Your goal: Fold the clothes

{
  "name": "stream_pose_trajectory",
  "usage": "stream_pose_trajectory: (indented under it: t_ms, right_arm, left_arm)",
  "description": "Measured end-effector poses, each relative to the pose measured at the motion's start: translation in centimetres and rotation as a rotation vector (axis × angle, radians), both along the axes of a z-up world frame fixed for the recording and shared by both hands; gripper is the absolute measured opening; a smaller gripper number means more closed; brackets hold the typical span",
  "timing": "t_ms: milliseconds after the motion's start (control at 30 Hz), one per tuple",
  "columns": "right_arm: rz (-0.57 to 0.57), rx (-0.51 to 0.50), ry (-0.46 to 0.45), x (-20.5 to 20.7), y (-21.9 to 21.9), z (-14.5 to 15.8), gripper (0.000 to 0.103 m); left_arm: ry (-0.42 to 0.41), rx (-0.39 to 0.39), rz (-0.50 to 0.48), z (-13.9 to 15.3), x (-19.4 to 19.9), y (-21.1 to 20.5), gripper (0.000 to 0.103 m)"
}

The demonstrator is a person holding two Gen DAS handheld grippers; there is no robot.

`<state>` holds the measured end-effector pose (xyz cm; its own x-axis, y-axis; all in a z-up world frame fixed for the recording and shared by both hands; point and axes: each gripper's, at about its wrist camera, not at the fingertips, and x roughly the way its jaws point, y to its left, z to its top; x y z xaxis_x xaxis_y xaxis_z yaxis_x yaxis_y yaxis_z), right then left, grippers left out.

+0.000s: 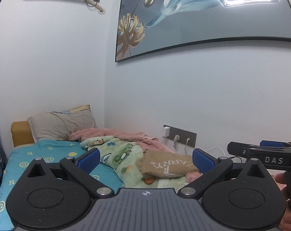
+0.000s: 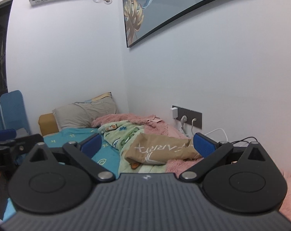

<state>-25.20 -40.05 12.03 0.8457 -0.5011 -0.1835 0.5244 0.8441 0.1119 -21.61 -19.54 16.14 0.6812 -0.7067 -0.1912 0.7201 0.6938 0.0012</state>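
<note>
A tan garment with white lettering (image 1: pixel 165 166) (image 2: pixel 160 150) lies folded on the bed, on top of a green cartoon blanket (image 1: pixel 122 154) (image 2: pixel 124 134). My left gripper (image 1: pixel 145 158) stands open, its blue pads wide apart with nothing between them, held above and short of the garment. My right gripper (image 2: pixel 147 143) is open too, empty, likewise short of the garment. The right gripper's black body shows at the right edge of the left wrist view, with a hand under it. The left gripper's side shows at the left edge of the right wrist view.
The bed has a teal sheet (image 1: pixel 45 154) (image 2: pixel 72 136), a pink fluffy blanket (image 1: pixel 126 134) (image 2: pixel 137 120) and a grey pillow (image 1: pixel 62 124) (image 2: pixel 85 113) at the head. A wall socket strip with plugs and cables (image 1: pixel 181 135) (image 2: pixel 187 117) is beside the bed. A blue chair (image 2: pixel 12 111) stands left.
</note>
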Motion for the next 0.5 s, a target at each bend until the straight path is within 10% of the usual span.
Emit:
stream_pose_trajectory:
  t_ms: [500]
  right_arm:
    - [-0.002,-0.019,0.055,0.2,2.7,-1.8,0.103]
  left_arm:
    - [0.023,0.015,0.001,-2.2,-0.5,1.1,0.103]
